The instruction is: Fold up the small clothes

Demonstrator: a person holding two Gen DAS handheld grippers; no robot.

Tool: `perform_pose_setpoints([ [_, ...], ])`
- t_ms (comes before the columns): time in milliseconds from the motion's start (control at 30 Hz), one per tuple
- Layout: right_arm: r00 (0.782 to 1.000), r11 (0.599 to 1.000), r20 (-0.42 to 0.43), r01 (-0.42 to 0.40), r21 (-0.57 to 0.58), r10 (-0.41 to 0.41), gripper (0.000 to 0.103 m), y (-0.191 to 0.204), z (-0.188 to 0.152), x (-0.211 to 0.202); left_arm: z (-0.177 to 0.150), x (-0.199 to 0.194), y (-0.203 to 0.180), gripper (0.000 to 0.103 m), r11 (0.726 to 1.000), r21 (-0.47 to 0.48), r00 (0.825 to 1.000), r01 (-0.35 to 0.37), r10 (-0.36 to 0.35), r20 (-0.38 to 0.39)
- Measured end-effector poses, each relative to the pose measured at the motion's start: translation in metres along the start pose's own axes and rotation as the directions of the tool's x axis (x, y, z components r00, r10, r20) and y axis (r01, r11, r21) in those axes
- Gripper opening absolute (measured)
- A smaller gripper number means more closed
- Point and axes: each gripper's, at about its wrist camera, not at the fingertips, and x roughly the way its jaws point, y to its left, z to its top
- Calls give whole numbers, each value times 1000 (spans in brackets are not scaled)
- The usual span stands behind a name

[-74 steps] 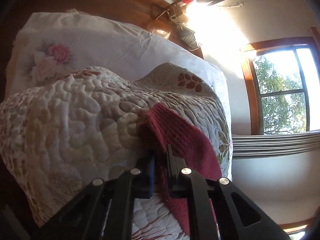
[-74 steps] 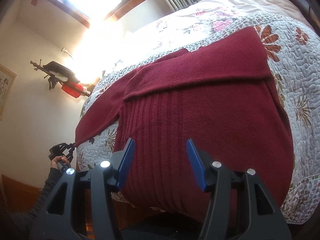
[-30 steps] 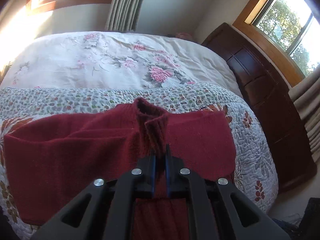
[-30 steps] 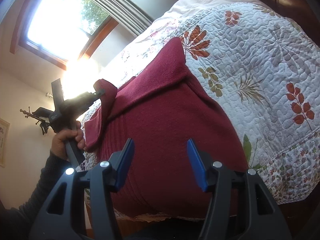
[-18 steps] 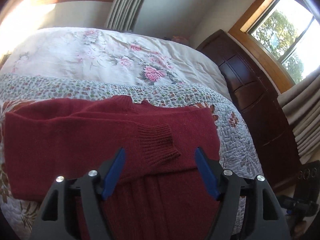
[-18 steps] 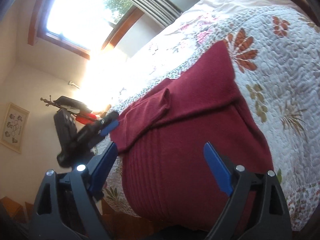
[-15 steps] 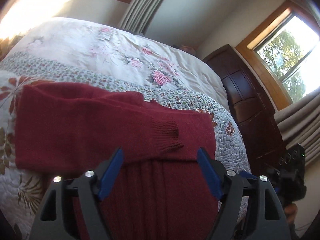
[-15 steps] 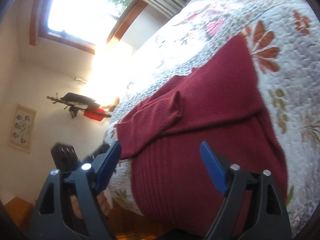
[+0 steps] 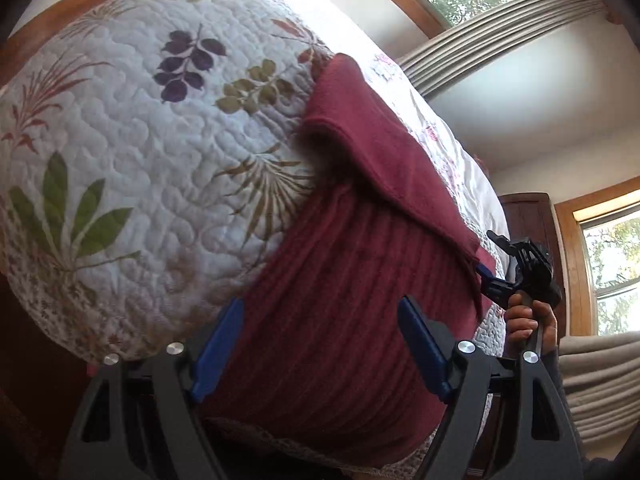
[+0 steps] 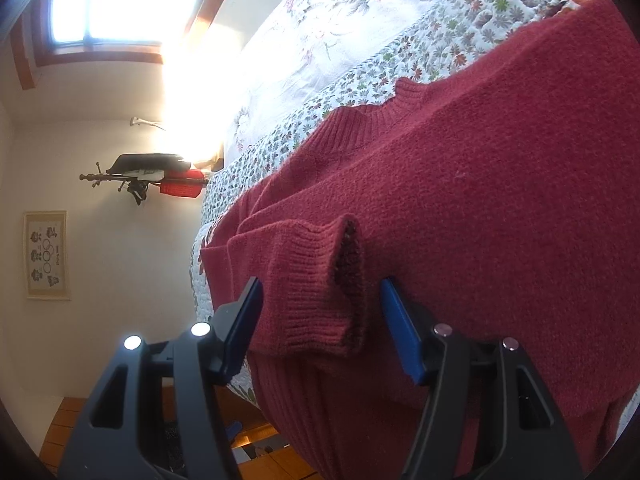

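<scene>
A dark red knit sweater [image 9: 360, 280] lies flat on the quilted bed, both sleeves folded across its chest. My left gripper [image 9: 320, 344] is open over the ribbed lower body near the bed's edge, nothing pinched. In the right wrist view the sweater [image 10: 500, 200] fills the right half, collar [image 10: 380, 116] at the far side. My right gripper [image 10: 320, 320] is open, with the ribbed cuff [image 10: 316, 280] of the folded sleeve between its blue pads, not clamped. The left wrist view shows the right gripper [image 9: 516, 276] at the sweater's far side, held by a hand [image 9: 528, 320].
A white quilt with leaf prints [image 9: 140, 140] covers the bed, with a floral sheet [image 10: 340, 40] beyond it. Dark wooden furniture [image 9: 528, 216] and grey curtains [image 9: 480, 52] stand past the bed. A wall rack with a red item [image 10: 160, 178] and a framed picture [image 10: 46, 256] hang left.
My left gripper carried the sleeve cuff across the chest, let it go, opened, and drew back to the hem. My right gripper moved in close around the dropped cuff.
</scene>
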Motion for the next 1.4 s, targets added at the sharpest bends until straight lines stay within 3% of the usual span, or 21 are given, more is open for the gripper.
perform_pose_setpoints([
  [100, 999, 1000, -19, -27, 3, 27, 58, 4, 5, 7, 1, 2, -1, 80, 1000, 6, 1000, 3, -3, -2],
  [133, 999, 999, -29, -36, 8, 36, 51, 5, 6, 11, 4, 4, -5, 80, 1000, 14, 1000, 7, -7, -2],
  [200, 998, 999, -46, -47, 15, 48, 35, 9, 8, 20, 4, 7, -11, 80, 1000, 25, 1000, 14, -14, -5],
  [267, 999, 1000, -47, -21, 11, 22, 7, 14, 8, 23, 4, 9, -19, 80, 999, 34, 1000, 24, -24, -6],
  [433, 1000, 996, -1, -23, -90, 23, 6, 51, 10, 1, 5, 14, -35, 80, 997, 62, 999, 37, -36, -8],
  [633, 993, 956, 118, 15, -292, 20, 6, 116, 7, -75, 9, 24, -43, 79, 997, 55, 998, 61, -60, -23],
  [767, 981, 943, 194, 47, -329, 19, 6, 125, 10, -117, 8, 30, -51, 79, 995, 69, 997, 71, -68, -39],
  [967, 966, 967, 257, 82, -241, -18, 6, 78, 19, -148, 7, 38, -58, 79, 994, 81, 996, 79, -75, -54],
  [1400, 961, 997, 265, 83, 0, -81, 6, -41, 21, -145, 24, 49, -62, 79, 993, 94, 996, 73, -67, -67],
])
